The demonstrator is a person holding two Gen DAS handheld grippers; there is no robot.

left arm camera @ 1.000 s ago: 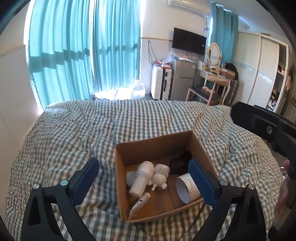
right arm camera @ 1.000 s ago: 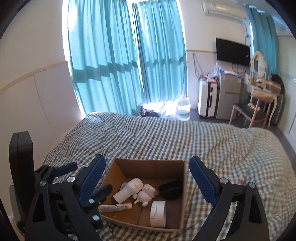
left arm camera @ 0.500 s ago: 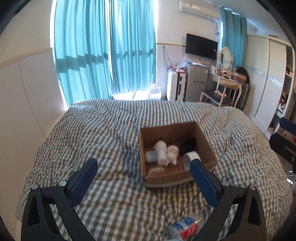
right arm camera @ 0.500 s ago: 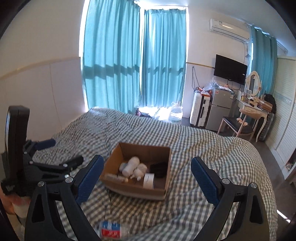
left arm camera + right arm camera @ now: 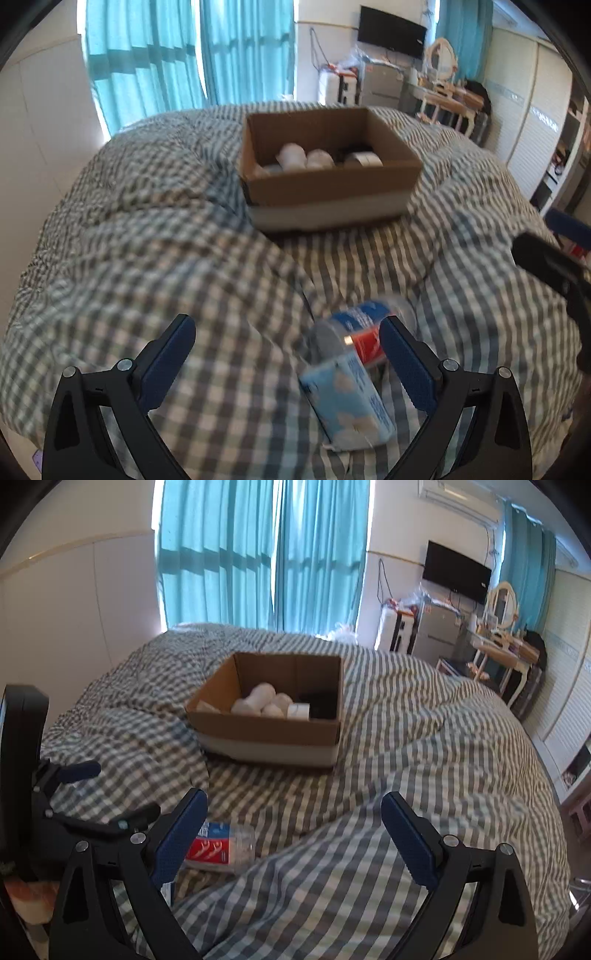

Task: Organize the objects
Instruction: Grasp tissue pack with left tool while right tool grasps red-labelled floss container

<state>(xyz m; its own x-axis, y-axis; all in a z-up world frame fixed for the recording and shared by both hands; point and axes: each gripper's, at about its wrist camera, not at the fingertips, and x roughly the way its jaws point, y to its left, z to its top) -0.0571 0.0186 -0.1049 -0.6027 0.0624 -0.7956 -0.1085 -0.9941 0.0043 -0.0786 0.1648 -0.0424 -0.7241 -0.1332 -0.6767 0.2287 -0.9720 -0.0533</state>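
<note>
Looking along my left gripper (image 5: pixel 286 360), I see its blue-padded fingers spread wide and holding nothing, low over the checked duvet (image 5: pixel 147 266) near the bed's near edge. Just ahead of it, toward its right finger, lie a pale blue packet (image 5: pixel 345 400) and, touching it on the far side, a clear tub (image 5: pixel 364 334) with a red and blue label; motion blur smears both. The tongs are tilted down toward them.

My right gripper (image 5: pixel 293 842) is also spread and empty, level over a raised fold of the duvet (image 5: pixel 424 738). In its view the tub (image 5: pixel 221 847) lies on its side beside the right gripper's left finger, and the left gripper (image 5: pixel 94 795) shows at the frame's left edge, pointing in toward the tub.

Farther up the bed, around its middle, sits the open cardboard box (image 5: pixel 266 731), well apart from both tongs. It holds several white things (image 5: pixel 264 701) and something dark (image 5: pixel 321 701) at its right side. Teal curtains (image 5: pixel 258 550) hang behind the far edge.
</note>
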